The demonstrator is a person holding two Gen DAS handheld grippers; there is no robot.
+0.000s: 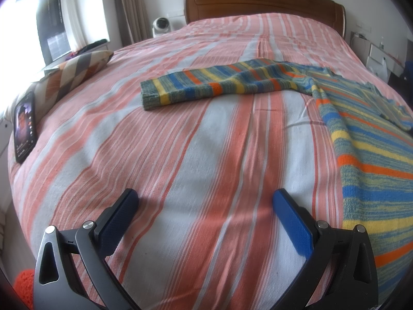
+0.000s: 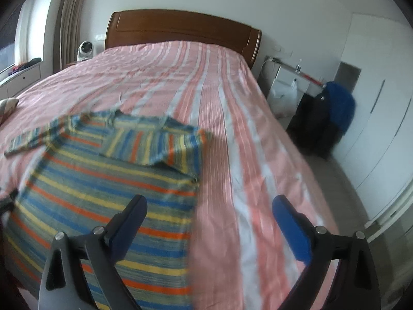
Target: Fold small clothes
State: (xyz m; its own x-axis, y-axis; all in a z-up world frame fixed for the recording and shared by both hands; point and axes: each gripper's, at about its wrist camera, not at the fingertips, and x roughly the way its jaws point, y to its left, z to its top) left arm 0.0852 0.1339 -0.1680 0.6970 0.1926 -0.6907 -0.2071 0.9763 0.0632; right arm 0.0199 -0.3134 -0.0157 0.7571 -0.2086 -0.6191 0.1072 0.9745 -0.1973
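Striped knitted sweater point(image 1: 366, 139) spread flat on the pink-and-white striped bedspread point(image 1: 180, 134), occupying the right of the left wrist view, one sleeve extended toward frame centre; in the right wrist view the other sleeve lies folded across its chest. Left gripper point(image 1: 205, 201), jaws wide apart and holding nothing, above bare bedspread at lower centre. Right gripper point(image 2: 209, 206), likewise wide apart and unloaded, straddles the sweater's right edge. Smartphone point(image 1: 25, 126) at left edge, beside a patterned cushion point(image 1: 74, 73)
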